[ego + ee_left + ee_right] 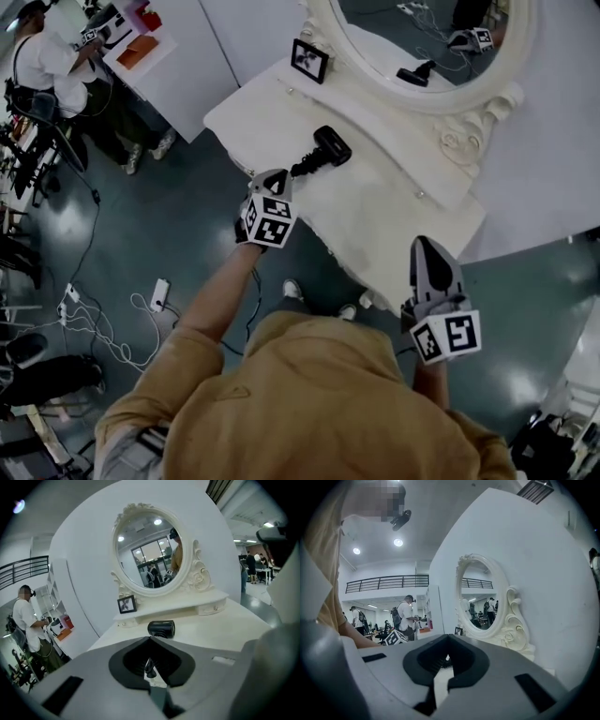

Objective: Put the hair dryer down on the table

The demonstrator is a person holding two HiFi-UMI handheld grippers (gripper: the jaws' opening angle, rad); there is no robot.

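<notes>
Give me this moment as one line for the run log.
hair dryer: lying on vanity table | left gripper: shut, tips at its handle end | right gripper: shut, empty, away from dryer

In front of me stands 1 ornate oval mirror [422, 28], with 1 small picture frame [310, 60] near its left. A white power strip [159, 294] lies on the floor [112, 225].

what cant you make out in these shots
- Hair dryer handle: in the left gripper view, the left gripper has its jaws together over it. Only a dark bit shows in their hollow.
- Photo in the picture frame: too small to read in every view.
- Mirror top: cut off by the head view's upper edge.
- Dryer's cord: cannot be traced in any view.
</notes>
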